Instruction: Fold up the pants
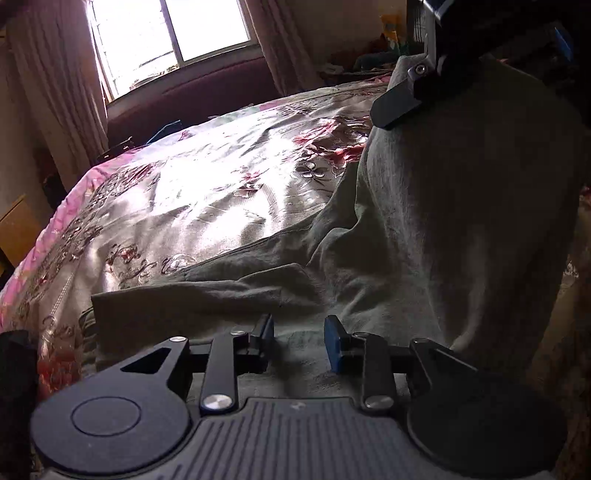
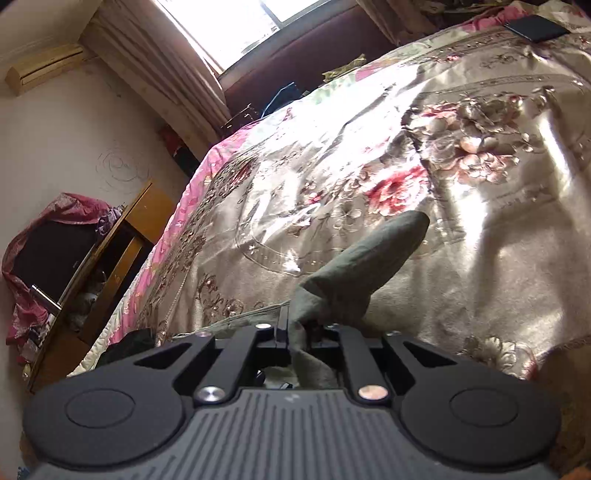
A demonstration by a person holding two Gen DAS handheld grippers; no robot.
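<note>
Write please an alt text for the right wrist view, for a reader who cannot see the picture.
The right tongs are shut on a fold of olive-green pants, which rises in a peak above a shiny floral bedspread. Behind the bed are a bright window with curtains and a wooden cabinet on the left.

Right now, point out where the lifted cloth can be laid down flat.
Free: the shiny floral bedspread between the pants and the pink edge, toward the window. Crowded: the near edge, where pants lie bunched under the left gripper.
</note>
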